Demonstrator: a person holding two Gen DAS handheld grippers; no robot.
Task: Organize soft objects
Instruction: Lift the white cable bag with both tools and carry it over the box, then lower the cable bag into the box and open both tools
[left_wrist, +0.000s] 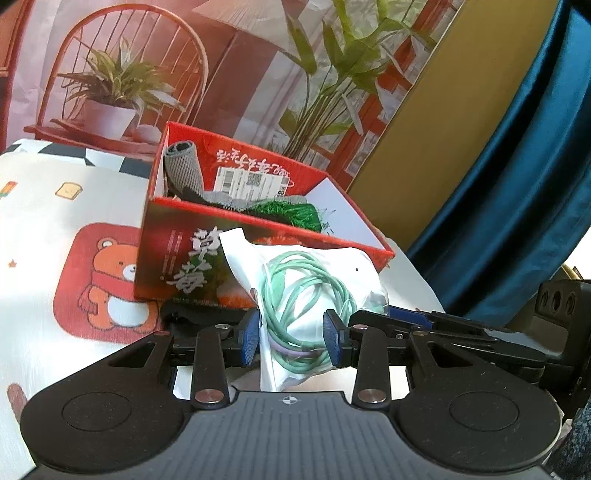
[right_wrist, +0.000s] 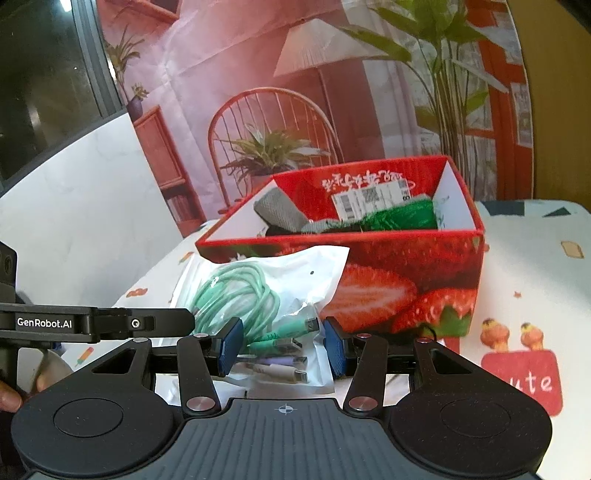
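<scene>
A clear plastic bag of coiled green cable (left_wrist: 306, 273) (right_wrist: 266, 284) hangs upright just in front of the red strawberry box (left_wrist: 177, 254) (right_wrist: 406, 266). My left gripper (left_wrist: 291, 341) is shut on one side of the bag, its blue pads pressing the plastic. My right gripper (right_wrist: 282, 347) is shut on the other side, over the cable plugs. The box stands open on the table. Inside it lie a grey mesh piece (left_wrist: 183, 166) (right_wrist: 277, 212) and a green fuzzy item (left_wrist: 291, 212) (right_wrist: 402, 218).
A white tablecloth with a bear print (left_wrist: 107, 280) and a red patch (right_wrist: 524, 376) covers the table. A printed backdrop (right_wrist: 258, 92) stands behind the box. A blue curtain (left_wrist: 517, 166) hangs to the right. A hand (right_wrist: 7, 397) shows at the lower left.
</scene>
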